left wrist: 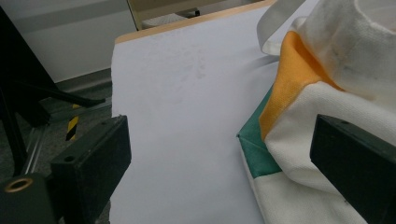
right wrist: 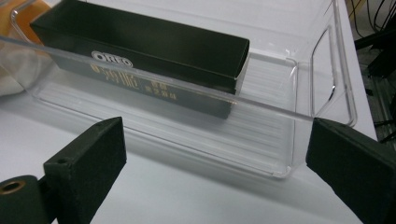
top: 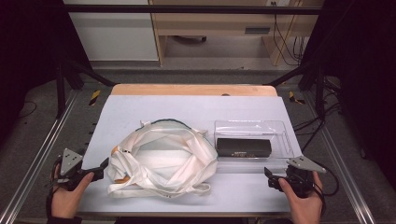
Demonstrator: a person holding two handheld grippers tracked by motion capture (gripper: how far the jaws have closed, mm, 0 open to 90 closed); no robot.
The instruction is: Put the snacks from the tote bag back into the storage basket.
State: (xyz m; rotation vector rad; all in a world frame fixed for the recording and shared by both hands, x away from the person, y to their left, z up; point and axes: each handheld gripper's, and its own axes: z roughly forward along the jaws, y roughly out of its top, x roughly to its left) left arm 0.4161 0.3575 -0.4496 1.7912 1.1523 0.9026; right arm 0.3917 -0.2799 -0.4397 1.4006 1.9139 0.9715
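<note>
Presently a dark box point(top: 243, 147) lies in a clear tray point(top: 280, 128) at the right of the table, with a white cloth bag point(top: 161, 158) crumpled just to its left at the middle. Since the left gripper point(top: 103, 166) is held open at the bag's left edge and the right gripper point(top: 268, 176) open before the tray's near wall, loose straps could be snagged or the light tray pushed away. A pale blue sheet point(top: 135, 105) covers the wooden table point(top: 191, 89), framed by dark rails with cupboards beyond.
</note>
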